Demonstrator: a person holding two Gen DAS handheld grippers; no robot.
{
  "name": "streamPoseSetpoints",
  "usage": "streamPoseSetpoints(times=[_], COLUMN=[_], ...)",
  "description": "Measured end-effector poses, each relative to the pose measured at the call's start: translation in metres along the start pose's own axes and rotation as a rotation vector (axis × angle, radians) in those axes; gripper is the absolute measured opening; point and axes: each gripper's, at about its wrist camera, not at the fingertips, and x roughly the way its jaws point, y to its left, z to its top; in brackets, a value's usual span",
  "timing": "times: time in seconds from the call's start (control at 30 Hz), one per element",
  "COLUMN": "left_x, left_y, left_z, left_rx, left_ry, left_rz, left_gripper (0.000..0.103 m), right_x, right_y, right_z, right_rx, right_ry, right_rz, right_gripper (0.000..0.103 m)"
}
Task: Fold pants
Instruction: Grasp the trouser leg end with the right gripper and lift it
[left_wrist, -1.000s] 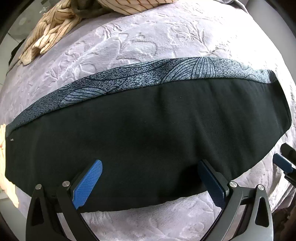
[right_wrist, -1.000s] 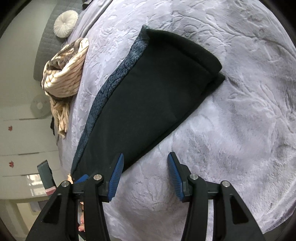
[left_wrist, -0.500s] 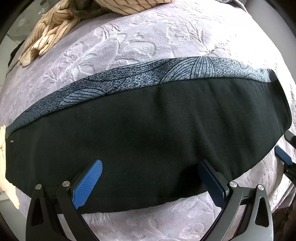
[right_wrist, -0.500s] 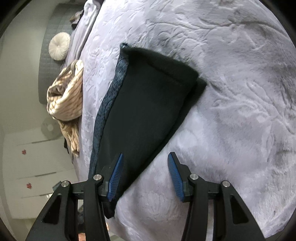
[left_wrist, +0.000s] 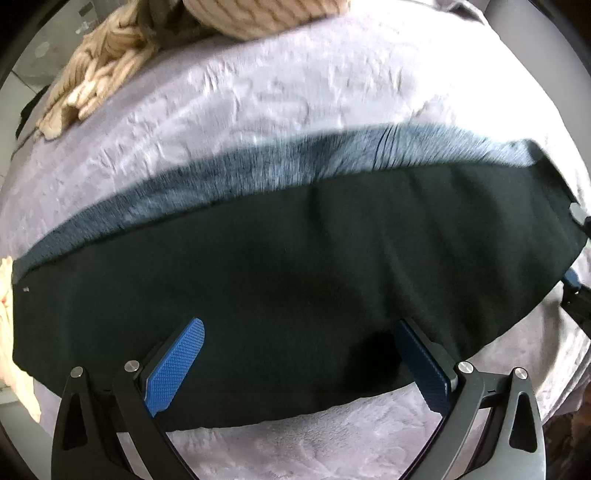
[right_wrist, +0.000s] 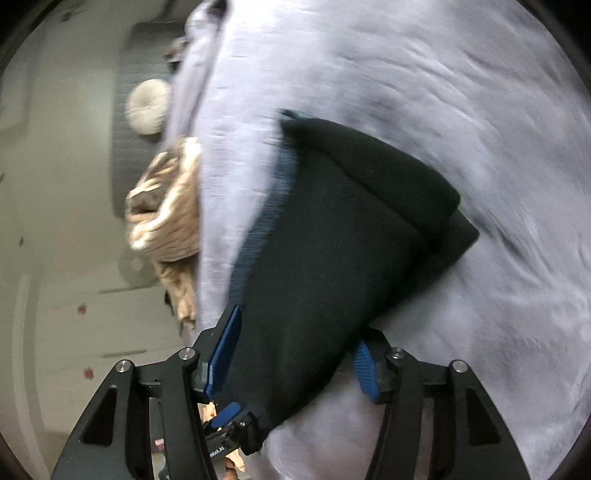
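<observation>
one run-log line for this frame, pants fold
pants: folded strip on bedspread | left tool: open over near edge | right tool: opening, straddling pants end

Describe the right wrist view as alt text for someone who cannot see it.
Black folded pants lie on a pale lilac bedspread, their near end between the blue pads of the right claw, whose jaws are opening. A beige knit garment sits at the bed's left edge; the picture is motion-blurred.
</observation>
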Motion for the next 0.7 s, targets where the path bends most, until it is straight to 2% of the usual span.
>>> streamPoseSetpoints(times=[0.07, 0.13, 0.17, 0.23, 0.27, 0.3, 0.4, 0.47, 0.53, 0.57, 0.6, 0.7], left_x=[-0.009, -0.013, -0.013, -0.013, -0.014, -0.016, -0.020, 0.003, 0.030, 0.035, 0.035, 0.028], left_y=[0.000, -0.001, -0.003, -0.004, -0.006, -0.009, -0.021, -0.036, -0.046, -0.047, -0.049, -0.044], left_z=[0.005, 0.014, 0.019, 0.027, 0.030, 0.032, 0.033, 0.032, 0.026, 0.023, 0.022, 0.024], left_rx=[-0.003, -0.009, -0.020, -0.040, -0.047, -0.051, -0.021, 0.027, 0.037, 0.030, 0.028, 0.015], left_ry=[-0.039, -0.068, -0.074, -0.074, -0.075, -0.085, -0.132, -0.132, -0.084, -0.097, -0.118, -0.100], left_rz=[-0.022, -0.024, -0.023, -0.029, -0.039, -0.050, -0.063, -0.045, -0.025, -0.017, -0.003, -0.022], left_gripper=[0.103, 0.103, 0.099, 0.087, 0.084, 0.084, 0.084, 0.084, 0.084, 0.084, 0.084, 0.084], right_x=[0.002, 0.011, 0.016, 0.023, 0.024, 0.023, 0.015, 0.010, 0.010, 0.013, 0.015, 0.016], right_y=[0.002, -0.009, -0.017, -0.024, -0.023, -0.021, -0.004, 0.010, 0.019, 0.023, 0.026, 0.043], right_z=[0.000, 0.003, 0.006, 0.012, 0.014, 0.016, 0.013, 0.009, 0.007, 0.007, 0.007, 0.004], right_rx=[-0.046, -0.024, 0.000, 0.042, 0.058, 0.068, 0.005, -0.059, -0.094, -0.105, -0.121, -0.192], right_ry=[0.012, 0.031, 0.034, 0.036, 0.036, 0.034, 0.028, 0.023, 0.016, 0.024, 0.029, 0.023], right_rz=[0.006, -0.022, -0.018, 0.010, 0.021, 0.057, 0.090, 0.083, 0.061, 0.051, 0.032, -0.015], right_gripper=[0.069, 0.068, 0.065, 0.045, 0.026, 0.015, 0.015, 0.015, 0.015, 0.015, 0.015, 0.015])
